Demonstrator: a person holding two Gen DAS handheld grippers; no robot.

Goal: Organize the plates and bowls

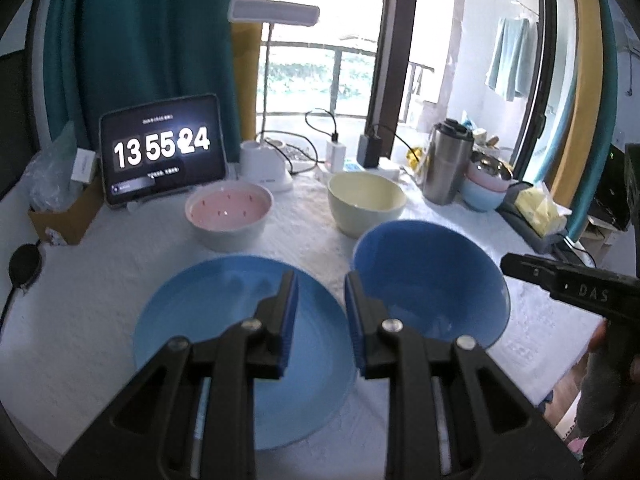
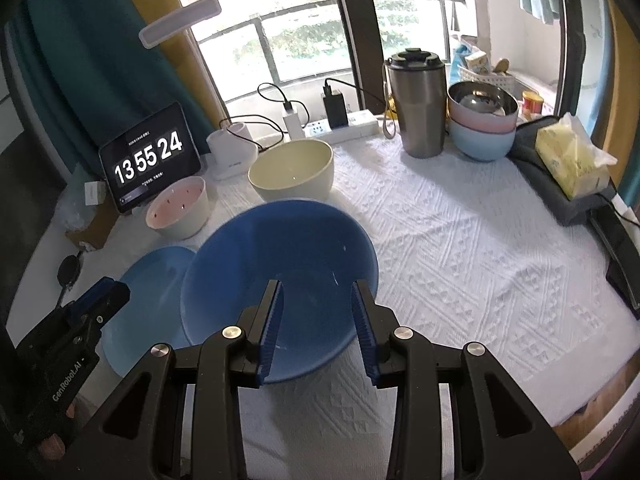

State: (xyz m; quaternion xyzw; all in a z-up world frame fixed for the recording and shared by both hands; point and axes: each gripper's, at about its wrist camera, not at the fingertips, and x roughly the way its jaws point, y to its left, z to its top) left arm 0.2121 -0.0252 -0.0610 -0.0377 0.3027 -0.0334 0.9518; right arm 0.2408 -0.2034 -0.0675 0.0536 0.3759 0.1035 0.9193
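Both jaws stand apart and empty, the left gripper [image 1: 320, 280] over the blue plate [image 1: 192, 320], the right gripper [image 2: 316, 292] over the blue bowl [image 2: 280, 264] beside it, so picking looks unstarted: next, probably pinch a rim.

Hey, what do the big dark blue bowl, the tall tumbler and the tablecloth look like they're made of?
Dark blue bowl: probably plastic or melamine; matte, thin-walled, with fine pale scratches inside.
Tumbler: brushed stainless steel by its grey metallic sheen, with a dark lid, likely plastic.
Tablecloth: white woven fabric, probably cotton, with raised diamond patterning.
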